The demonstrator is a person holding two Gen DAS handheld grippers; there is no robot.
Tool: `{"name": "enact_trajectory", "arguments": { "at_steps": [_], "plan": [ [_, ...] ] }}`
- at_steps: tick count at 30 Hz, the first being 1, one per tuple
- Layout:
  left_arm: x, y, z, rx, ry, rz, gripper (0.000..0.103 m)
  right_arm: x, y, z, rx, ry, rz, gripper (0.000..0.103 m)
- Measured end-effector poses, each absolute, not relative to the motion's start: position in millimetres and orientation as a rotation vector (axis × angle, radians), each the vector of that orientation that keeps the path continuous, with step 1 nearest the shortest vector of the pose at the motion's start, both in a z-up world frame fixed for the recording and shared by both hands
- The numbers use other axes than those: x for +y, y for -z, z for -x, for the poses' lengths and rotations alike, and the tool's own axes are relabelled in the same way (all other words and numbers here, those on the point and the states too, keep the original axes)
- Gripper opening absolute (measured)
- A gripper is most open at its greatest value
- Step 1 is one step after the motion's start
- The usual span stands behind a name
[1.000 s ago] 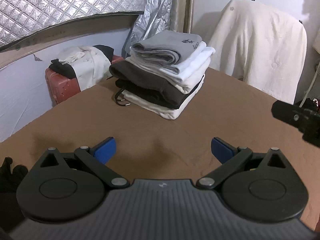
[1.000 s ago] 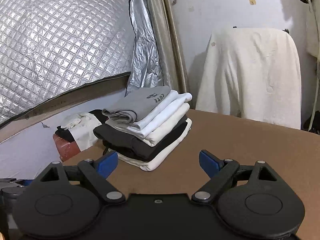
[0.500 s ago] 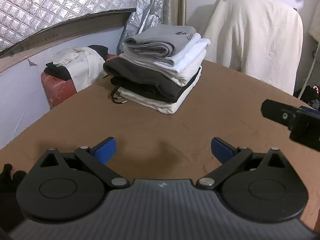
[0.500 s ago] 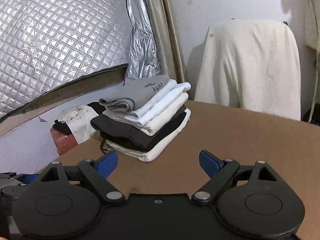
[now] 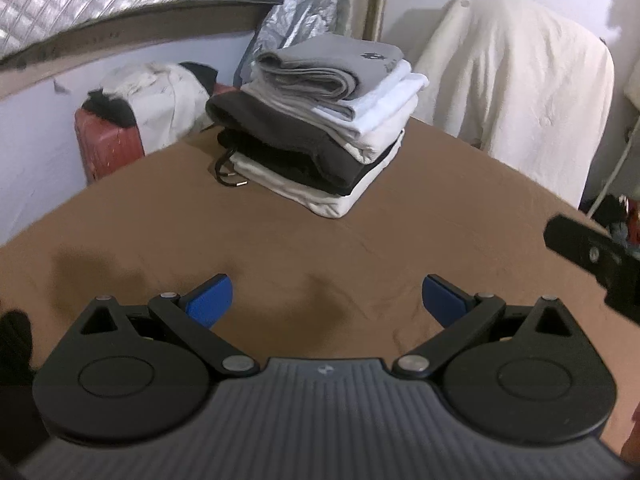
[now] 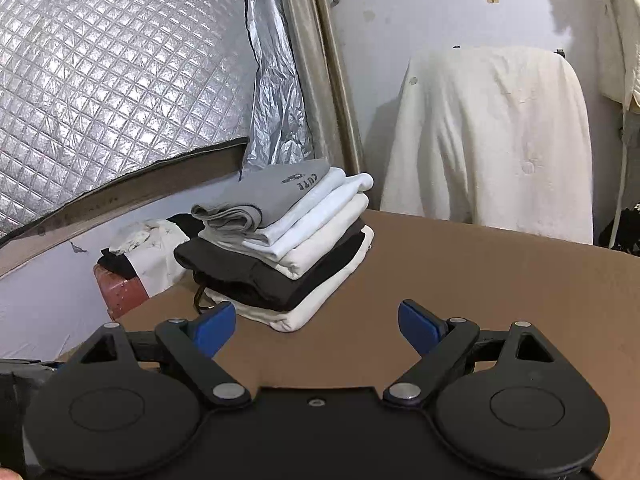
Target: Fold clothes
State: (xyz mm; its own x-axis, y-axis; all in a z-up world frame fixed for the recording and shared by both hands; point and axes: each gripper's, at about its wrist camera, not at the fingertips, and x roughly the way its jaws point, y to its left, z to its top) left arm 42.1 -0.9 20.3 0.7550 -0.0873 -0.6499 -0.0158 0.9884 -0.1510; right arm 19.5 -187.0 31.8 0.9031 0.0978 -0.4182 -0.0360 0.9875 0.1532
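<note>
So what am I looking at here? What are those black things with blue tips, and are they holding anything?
Those are two hand-held grippers; a person carries one in each hand, and each has its own wide-angle camera looking along its fingers. One picture comes from the left gripper, the other from the right gripper. The blue tips are finger pads. Both grippers are open and hold nothing. Ahead, on the brown table, sits a stack of folded clothes, grey on top. Beyond the table, unfolded clothes lie on a red case.
</note>
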Motion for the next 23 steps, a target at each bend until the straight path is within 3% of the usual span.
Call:
{"name": "enact_trajectory", "arguments": {
  "at_steps": [23],
  "plan": [
    [-13.7,-29.3,-34.0,0.69,0.032,0.128,0.103,-189.3,-25.1,-21.4,0.442,-0.065,-0.173,0.091]
  ]
}}
